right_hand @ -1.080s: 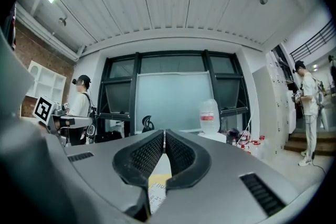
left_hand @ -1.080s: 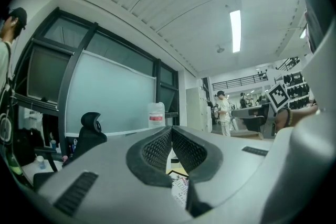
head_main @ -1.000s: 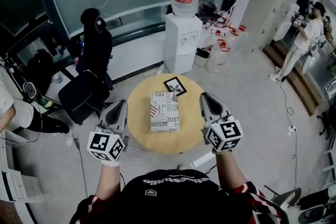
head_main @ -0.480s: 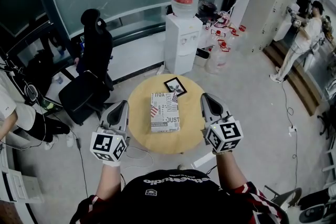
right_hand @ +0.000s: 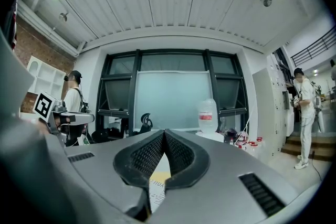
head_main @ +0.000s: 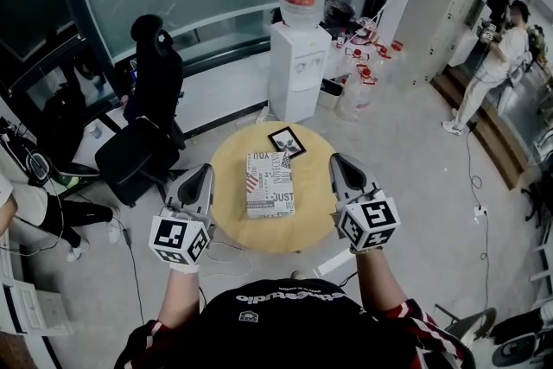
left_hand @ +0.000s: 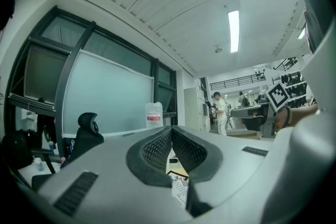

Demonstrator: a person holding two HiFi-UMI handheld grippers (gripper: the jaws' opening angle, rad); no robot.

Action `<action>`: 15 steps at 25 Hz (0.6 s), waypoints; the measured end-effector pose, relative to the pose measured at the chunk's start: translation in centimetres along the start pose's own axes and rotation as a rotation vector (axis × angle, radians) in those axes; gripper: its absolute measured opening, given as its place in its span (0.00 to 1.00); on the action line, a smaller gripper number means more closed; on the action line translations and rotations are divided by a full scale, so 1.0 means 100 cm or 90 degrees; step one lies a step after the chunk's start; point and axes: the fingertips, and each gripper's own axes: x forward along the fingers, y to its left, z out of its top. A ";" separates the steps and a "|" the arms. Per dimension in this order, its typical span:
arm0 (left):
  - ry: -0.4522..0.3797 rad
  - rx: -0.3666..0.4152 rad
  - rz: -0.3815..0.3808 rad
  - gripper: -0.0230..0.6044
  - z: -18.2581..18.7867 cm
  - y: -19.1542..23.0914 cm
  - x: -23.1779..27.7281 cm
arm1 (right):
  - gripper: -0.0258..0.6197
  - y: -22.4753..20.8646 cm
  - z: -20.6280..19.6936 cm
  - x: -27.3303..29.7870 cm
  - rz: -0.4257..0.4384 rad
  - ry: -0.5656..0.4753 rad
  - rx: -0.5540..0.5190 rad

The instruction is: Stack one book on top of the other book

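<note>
Vs earlier frames: the seated person [head_main: 39,205] at the left edge has slid further out of view, only the legs and part of an arm are left. The standing person in white [head_main: 497,65] at far right has shifted a little. Books, table and both claws are in the same spots, no visible move.

Left gripper [head_main: 200,173]: grey jaws clenched, ribbed tips meet, nothing pinched. It is held level at the near-left edge of the round light-wood table [head_main: 226,220], touching nothing.

Right gripper [head_main: 340,162]: also clenched tip to tip and empty, level at the table's near-right edge, clear of both books.

Large white book with black-and-red lettering [head_main: 270,184]: flat at mid-table between the two claws, well apart from each. Small dark book with a white-bordered picture on its cover [head_main: 288,140]: flat, turned at an angle, just past the large book's far-right corner; contact unclear. Not stacked.

White water dispenser with bottle [head_main: 296,69] and black office chair [head_main: 147,117] stand beyond the table.
</note>
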 end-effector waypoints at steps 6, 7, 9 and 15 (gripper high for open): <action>0.006 -0.004 -0.004 0.06 -0.006 0.001 0.002 | 0.08 0.001 -0.003 0.001 0.001 0.003 0.005; 0.006 -0.004 -0.004 0.06 -0.006 0.000 0.002 | 0.08 0.001 -0.004 0.000 0.002 0.003 0.004; 0.006 -0.003 -0.005 0.06 -0.006 -0.001 0.002 | 0.08 0.001 -0.004 -0.001 0.001 0.004 0.001; 0.006 -0.003 -0.007 0.06 -0.006 -0.004 0.003 | 0.08 0.000 -0.005 -0.004 0.002 0.006 -0.001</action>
